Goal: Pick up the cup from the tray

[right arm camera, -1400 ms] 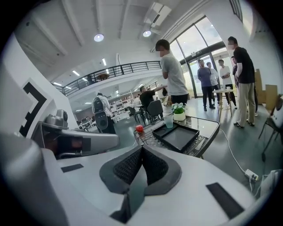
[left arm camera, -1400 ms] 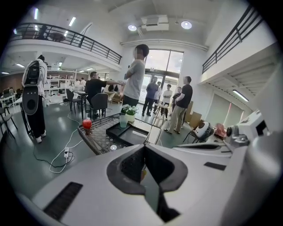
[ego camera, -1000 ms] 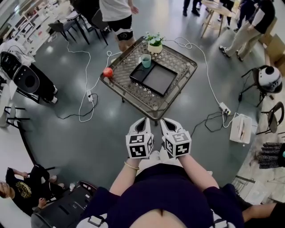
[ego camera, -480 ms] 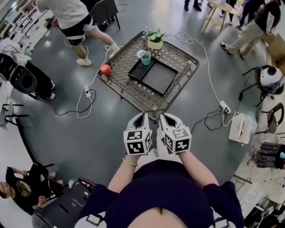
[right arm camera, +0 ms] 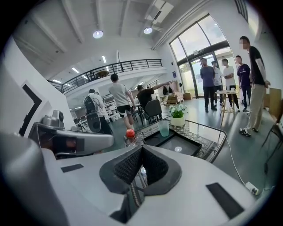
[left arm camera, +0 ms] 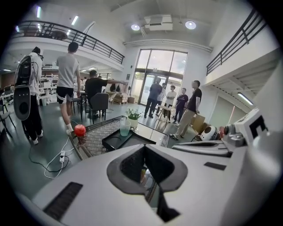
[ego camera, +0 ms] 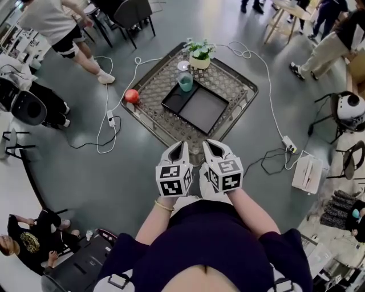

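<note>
A pale green translucent cup (ego camera: 185,81) stands upright at the far corner of a black tray (ego camera: 201,109) on a metal-mesh table (ego camera: 234,91). The cup (left arm camera: 125,127) and tray (left arm camera: 116,141) also show in the left gripper view, as do the cup (right arm camera: 164,128) and tray (right arm camera: 182,144) in the right gripper view. My left gripper (ego camera: 181,151) and right gripper (ego camera: 212,149) are held side by side at the table's near edge, well short of the tray. Both are shut with nothing between the jaws.
A potted plant (ego camera: 199,54) stands just behind the cup. A red apple (ego camera: 132,96) lies at the table's left corner. Cables (ego camera: 108,122) and a power strip (ego camera: 287,144) lie on the floor. People walk and stand behind the table, by chairs (ego camera: 128,14).
The table has come nearer in the head view, and both grippers now reach its near edge. The person in the white shirt has walked off to the left.
</note>
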### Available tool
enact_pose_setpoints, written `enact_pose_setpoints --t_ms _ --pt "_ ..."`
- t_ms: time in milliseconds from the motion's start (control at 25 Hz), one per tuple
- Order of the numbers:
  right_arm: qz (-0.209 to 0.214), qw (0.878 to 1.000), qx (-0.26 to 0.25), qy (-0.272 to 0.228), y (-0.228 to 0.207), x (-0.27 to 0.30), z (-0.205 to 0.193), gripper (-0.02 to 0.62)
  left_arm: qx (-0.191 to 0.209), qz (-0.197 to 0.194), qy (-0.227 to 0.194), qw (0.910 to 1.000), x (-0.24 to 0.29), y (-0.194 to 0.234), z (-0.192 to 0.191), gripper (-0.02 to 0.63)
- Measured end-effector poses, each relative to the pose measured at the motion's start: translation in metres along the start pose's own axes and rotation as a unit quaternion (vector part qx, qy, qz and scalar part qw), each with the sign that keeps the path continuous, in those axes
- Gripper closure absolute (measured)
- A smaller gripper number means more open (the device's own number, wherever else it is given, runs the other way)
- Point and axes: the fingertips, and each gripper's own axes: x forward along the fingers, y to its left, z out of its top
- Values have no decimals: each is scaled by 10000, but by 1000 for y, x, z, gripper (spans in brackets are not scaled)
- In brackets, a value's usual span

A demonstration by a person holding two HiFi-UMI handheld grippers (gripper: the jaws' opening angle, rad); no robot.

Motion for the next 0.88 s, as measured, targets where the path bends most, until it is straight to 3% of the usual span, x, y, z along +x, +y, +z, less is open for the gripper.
enact_pose_setpoints --t_ms 880 --pt "451 9982 -289 285 -82 99 76 586 -352 451 -3 9984 121 20 77 597"
